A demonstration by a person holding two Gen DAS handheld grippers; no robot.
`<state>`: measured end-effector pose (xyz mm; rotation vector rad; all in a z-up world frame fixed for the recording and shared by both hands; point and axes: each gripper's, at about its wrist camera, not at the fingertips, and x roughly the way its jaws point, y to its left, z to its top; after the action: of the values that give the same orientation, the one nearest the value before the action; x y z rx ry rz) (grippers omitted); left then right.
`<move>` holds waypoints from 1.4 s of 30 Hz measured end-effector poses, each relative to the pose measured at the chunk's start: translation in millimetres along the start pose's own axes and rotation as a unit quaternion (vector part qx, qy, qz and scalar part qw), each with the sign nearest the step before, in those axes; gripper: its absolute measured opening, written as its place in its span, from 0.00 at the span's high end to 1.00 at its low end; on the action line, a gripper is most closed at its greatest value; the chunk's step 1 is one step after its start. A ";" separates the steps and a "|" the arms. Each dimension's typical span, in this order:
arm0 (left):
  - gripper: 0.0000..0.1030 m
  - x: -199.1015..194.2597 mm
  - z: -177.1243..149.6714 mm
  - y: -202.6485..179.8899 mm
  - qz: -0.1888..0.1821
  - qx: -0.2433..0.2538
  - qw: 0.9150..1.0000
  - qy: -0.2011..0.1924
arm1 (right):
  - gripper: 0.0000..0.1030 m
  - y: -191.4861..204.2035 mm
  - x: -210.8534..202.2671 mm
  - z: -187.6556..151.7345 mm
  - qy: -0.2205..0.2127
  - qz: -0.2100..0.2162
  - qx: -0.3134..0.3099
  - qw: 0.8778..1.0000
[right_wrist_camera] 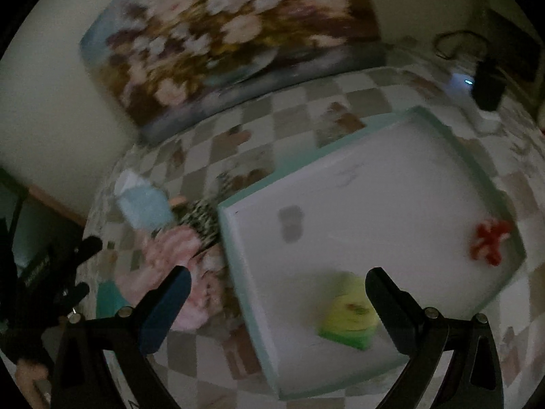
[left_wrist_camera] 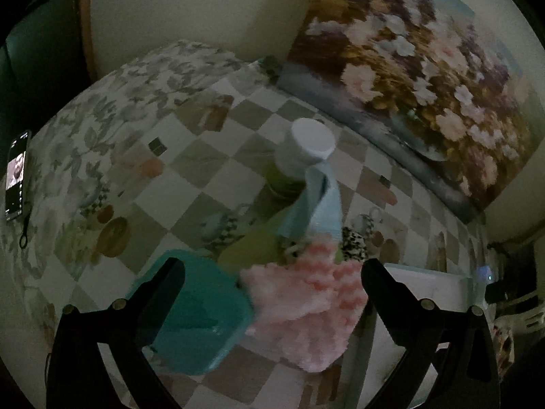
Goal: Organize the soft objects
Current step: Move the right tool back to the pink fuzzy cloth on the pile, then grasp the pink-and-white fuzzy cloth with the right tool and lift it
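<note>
Checkered tablecloth (left_wrist_camera: 218,156) bears a fluffy, seemingly pink cloth (left_wrist_camera: 306,303); both claws gape empty.

I think I am working in a home, most probably at a dining or kitchen table. The table is covered with a checkered tablecloth (left_wrist_camera: 218,156) printed with teapots and food pictures, and further to the left of my left gripper there is a second cloth with a grey leaf pattern (left_wrist_camera: 112,102). Ahead of both grippers, a large flower painting (left_wrist_camera: 419,78) leans against the plain wall, standing on the table and not hanging. A phone (left_wrist_camera: 16,175) with a lit screen lies far to the left. The room is dim, and household clutter (right_wrist_camera: 487,78) is visible ahead to the right of my right gripper.
</note>
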<state>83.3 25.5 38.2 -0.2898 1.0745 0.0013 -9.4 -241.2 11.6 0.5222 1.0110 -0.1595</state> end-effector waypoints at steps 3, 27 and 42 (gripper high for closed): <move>0.00 1.8 2.5 7.4 0.005 -0.001 1.000 0.004 | 0.00 15.6 3.4 -0.9 -0.008 0.004 -0.020 1.000; 0.00 18.2 19.5 40.8 0.046 0.016 0.998 0.040 | 0.00 114.7 66.1 -29.9 0.042 -0.004 -0.163 0.986; 0.00 25.8 28.3 61.6 0.044 -0.028 0.997 0.053 | 0.03 147.0 76.0 -28.2 0.043 0.044 -0.176 0.983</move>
<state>111.5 87.8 14.0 -0.2959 1.1940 0.0963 62.7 -91.7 -13.8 0.2516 1.0700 0.1208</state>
